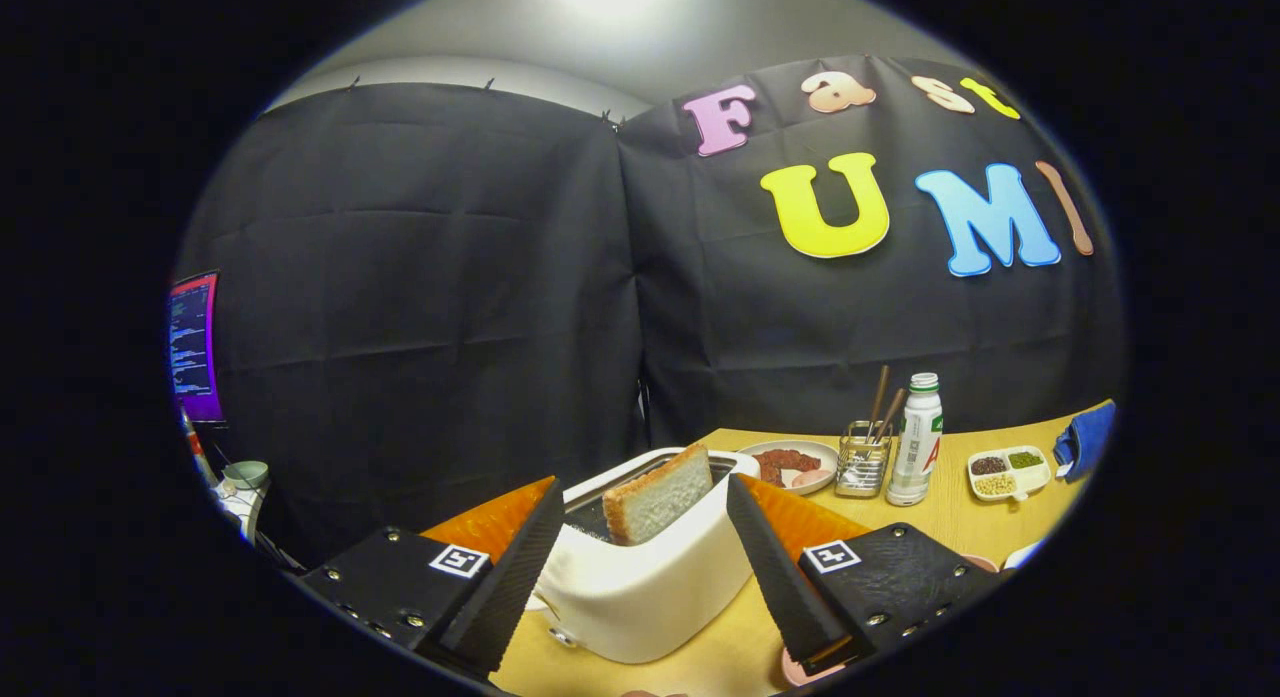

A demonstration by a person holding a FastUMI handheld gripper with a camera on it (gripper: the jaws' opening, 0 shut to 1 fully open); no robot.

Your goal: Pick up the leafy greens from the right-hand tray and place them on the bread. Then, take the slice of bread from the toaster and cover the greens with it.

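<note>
Tan toast slice with brown crust (657, 497) stands tilted in the slot of the white plastic toaster (640, 582), between the spread fingers of the gripper (645, 497), neither touching it. Likely the toast-fetching step: next needs closing squarely on the slice, then lifting straight up. Gripper aimed level, tilted, at the toaster on the yellow wooden table (950, 522).

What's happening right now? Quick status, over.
Claw open, fingers either side of the white toaster. Bread slice standing in the slot, between the fingers, not gripped yet. Nothing blocking it; plate, bottle well beyond.
</note>
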